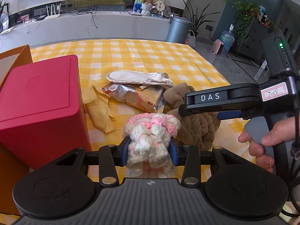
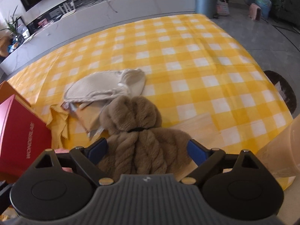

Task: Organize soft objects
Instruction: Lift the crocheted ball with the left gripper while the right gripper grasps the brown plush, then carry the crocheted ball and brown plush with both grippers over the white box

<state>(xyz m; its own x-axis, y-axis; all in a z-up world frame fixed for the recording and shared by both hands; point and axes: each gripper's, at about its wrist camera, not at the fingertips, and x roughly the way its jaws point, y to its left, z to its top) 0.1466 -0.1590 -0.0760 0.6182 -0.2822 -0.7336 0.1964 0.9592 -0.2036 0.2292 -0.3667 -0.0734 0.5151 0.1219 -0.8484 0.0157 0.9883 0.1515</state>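
Observation:
My left gripper (image 1: 149,151) is shut on a pink and white crocheted piece (image 1: 151,133), held just above the yellow checked tablecloth (image 1: 150,56). My right gripper (image 2: 148,148) is open, its blue-padded fingers on either side of a brown plush braided item (image 2: 138,131) lying on the table. In the left wrist view the right gripper (image 1: 221,103) sits over that brown plush (image 1: 195,127). A cream slipper (image 1: 140,77) lies behind, over a foil snack packet (image 1: 135,95) and a yellow cloth (image 1: 101,110). The slipper also shows in the right wrist view (image 2: 105,88).
A red box (image 1: 39,108) stands at the left, in front of an orange container (image 1: 16,56); the box also shows in the right wrist view (image 2: 20,136). A pale translucent container (image 2: 281,150) is at the right table edge. A grey bin (image 1: 178,30) stands beyond the table.

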